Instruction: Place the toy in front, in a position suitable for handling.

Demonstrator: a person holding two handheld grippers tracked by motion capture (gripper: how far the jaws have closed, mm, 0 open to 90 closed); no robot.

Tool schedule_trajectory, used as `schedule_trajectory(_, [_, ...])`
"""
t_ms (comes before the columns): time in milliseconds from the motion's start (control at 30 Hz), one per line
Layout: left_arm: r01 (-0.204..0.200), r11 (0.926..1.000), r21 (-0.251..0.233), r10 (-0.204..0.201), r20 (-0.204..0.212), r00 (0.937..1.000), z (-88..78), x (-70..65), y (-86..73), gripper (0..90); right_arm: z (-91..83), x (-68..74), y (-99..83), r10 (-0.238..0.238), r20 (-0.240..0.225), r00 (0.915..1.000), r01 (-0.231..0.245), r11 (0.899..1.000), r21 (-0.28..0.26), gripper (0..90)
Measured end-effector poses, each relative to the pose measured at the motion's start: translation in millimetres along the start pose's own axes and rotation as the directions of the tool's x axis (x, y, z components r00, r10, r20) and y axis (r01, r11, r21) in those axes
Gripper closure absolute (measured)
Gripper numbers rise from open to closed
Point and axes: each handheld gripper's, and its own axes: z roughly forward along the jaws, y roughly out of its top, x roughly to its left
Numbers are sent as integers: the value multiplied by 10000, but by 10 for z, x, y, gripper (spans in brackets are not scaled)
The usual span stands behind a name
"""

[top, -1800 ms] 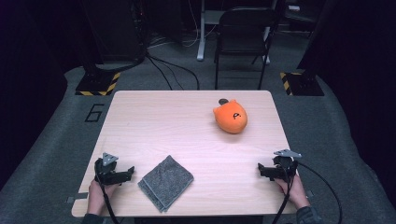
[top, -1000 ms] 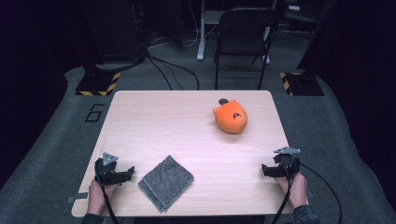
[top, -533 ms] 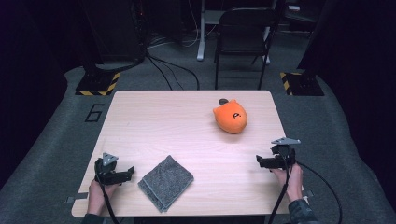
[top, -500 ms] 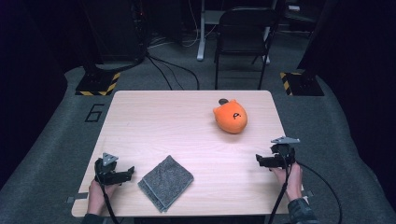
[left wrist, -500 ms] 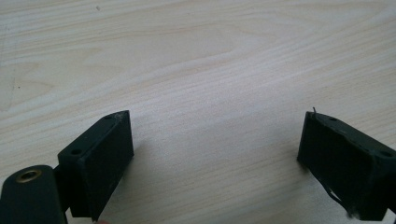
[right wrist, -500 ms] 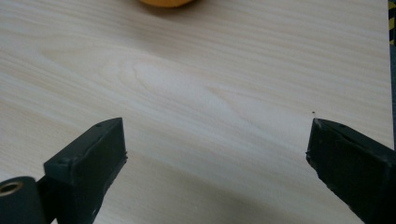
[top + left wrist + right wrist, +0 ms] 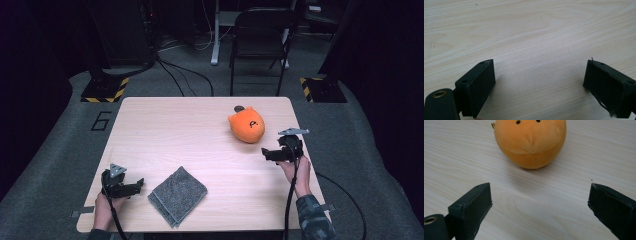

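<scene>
Orange and round, the plush toy (image 7: 247, 125) sits on the far right part of the desk (image 7: 200, 130), just ahead of the right claw (image 7: 266, 153) and a little to its left. In the right gripper view the toy (image 7: 530, 141) lies dead ahead between the wide-apart jaws, not yet touched. The left claw (image 7: 136, 184), jaws also apart over bare wood, rests well away, beside a grey cloth (image 7: 177, 195). No containers are present. The right hand is clearly nearer.

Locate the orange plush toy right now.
In the high view the orange plush toy lies on the table, far right part, just ahead of the open right gripper; untouched, facing the right gripper view.
</scene>
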Motion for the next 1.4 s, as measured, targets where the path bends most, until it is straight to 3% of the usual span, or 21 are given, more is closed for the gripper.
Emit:
schedule_trajectory(633, [1,10000,3,-1,4,10000,0,1,1,100,376,83,463,268,-410,9988,-266,9996,57,49])
schedule_trajectory(1133, [2,10000,1,-2,6,10000,0,1,0,100,653,99,801,385,-134,9992,-379,9985,396,64])
schedule_trajectory(1300, [-1,10000,5,1,8,10000,0,1,1,100,786,100,845,407,151,9991,-416,9971,639,103])
schedule_trajectory(1400, [0,10000,2,0,8,10000,0,1,0,100,869,95,837,515,359,9980,-539,9962,687,185])
